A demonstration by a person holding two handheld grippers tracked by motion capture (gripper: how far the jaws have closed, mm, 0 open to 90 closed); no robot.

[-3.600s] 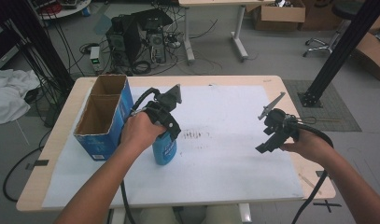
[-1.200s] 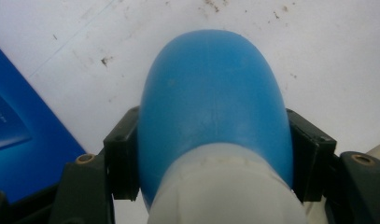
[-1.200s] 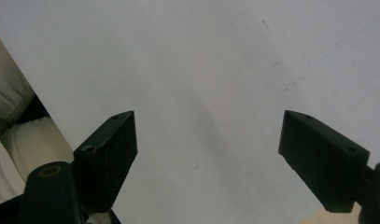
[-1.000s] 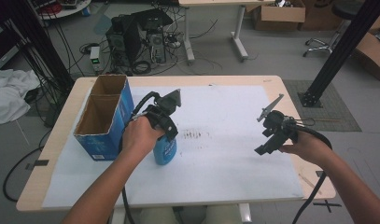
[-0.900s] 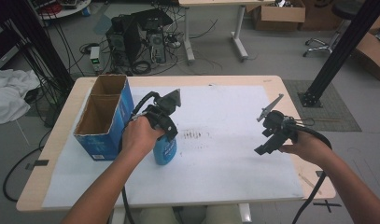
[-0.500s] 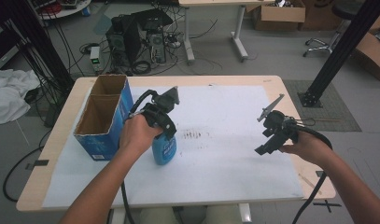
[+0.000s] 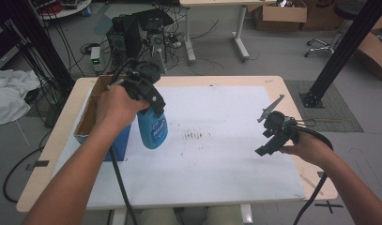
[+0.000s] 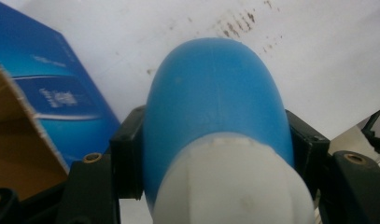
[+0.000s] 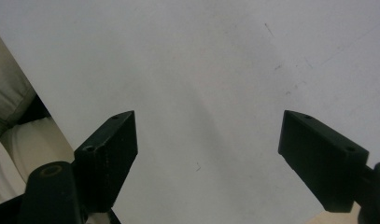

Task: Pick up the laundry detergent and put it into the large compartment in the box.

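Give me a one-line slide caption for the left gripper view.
Left gripper clamped on a blue bottle beside an open blue carton, above the white table sheet.

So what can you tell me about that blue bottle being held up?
The blue bottle looks like smooth plastic, with a rounded body, a printed label and a white neck. The left gripper clamps it just below that neck, a black jaw on either side. It hangs tilted above the white sheet, beside the open blue box.
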